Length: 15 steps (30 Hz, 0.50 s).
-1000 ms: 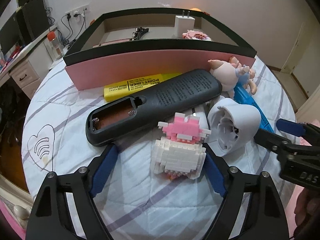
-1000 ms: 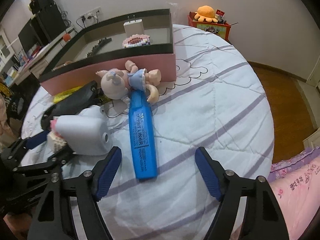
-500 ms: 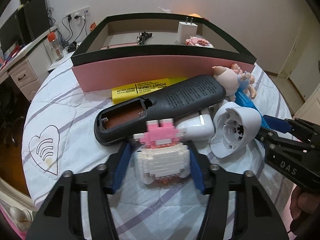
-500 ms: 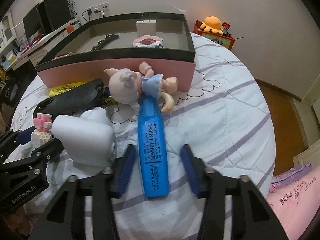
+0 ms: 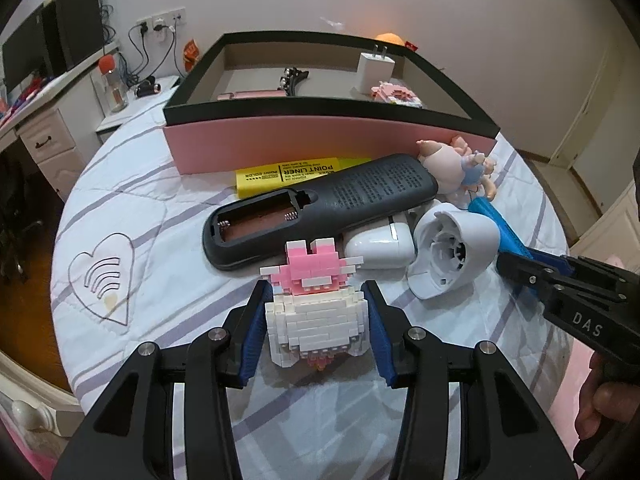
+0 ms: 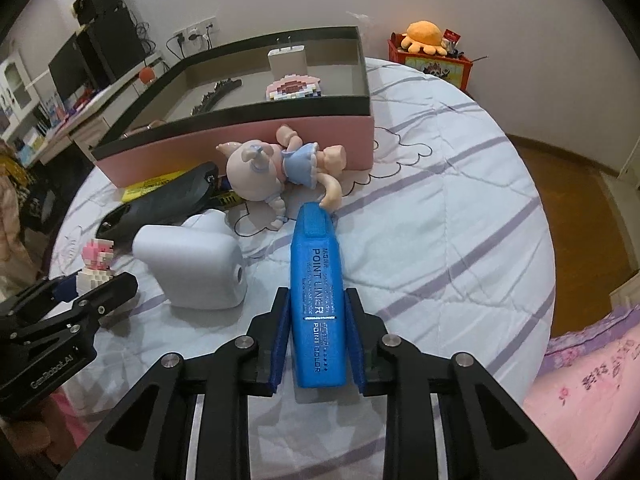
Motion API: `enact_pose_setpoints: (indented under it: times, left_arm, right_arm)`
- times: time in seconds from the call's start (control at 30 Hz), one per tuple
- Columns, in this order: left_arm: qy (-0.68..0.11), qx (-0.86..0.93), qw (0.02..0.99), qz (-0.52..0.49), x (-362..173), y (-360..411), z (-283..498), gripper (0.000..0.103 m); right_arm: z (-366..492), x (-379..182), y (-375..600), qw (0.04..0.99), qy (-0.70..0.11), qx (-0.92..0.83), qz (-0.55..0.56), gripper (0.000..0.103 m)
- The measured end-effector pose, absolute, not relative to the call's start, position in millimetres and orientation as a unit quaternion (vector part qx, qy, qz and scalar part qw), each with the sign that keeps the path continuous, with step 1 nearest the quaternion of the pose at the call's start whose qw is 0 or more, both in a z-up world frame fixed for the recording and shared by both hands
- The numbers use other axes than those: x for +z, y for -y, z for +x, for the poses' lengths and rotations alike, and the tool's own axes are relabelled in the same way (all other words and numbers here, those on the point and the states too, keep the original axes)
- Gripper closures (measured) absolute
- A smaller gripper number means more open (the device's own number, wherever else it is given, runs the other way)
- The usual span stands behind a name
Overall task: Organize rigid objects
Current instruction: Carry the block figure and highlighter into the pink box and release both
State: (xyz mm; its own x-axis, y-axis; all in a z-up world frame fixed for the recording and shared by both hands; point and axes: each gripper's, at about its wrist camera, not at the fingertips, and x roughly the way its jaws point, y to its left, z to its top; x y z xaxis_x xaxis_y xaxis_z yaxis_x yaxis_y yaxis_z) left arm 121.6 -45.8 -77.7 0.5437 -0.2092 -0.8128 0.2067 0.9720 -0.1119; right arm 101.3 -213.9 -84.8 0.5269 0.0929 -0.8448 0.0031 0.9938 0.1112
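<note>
We're in a home bedroom here. There's a round table under a white quilted cloth (image 6: pixel 460 184) with purple stripes, and pink floral bedding (image 6: pixel 592 384) at the edge. A desk with drawers (image 5: pixel 48 140) and a dark monitor (image 5: pixel 24 52) sits by the wall, cables hang from the wall sockets (image 5: pixel 160 24), an orange plush toy (image 6: pixel 424 36) sits on a red box, and wood flooring (image 6: pixel 568 200) runs beyond.
</note>
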Motion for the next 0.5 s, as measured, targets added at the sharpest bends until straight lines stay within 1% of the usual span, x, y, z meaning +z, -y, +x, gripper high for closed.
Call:
enact_pose_setpoints:
  times: [0.2,0.4,0.5]
  left_arm:
    - [-0.451,-0.117,0.885,-0.005,-62.3,42.0,115.9,0.057]
    - [-0.438,-0.117,0.891,-0.004,-47.3,41.6,117.7,0.057]
    - [-0.434,-0.117,0.893,-0.005,-44.3,41.6,119.6,0.057]
  right_arm:
    - [96.4,-73.6,219.0,0.876,-0.477,0.033,0.068,0.077]
    - [97.3,-60.3,217.7,0.882,-0.465,0.040,0.066,0.077]
    - [99.8,-62.4,217.3,0.881,-0.468,0.039,0.062,0.077]
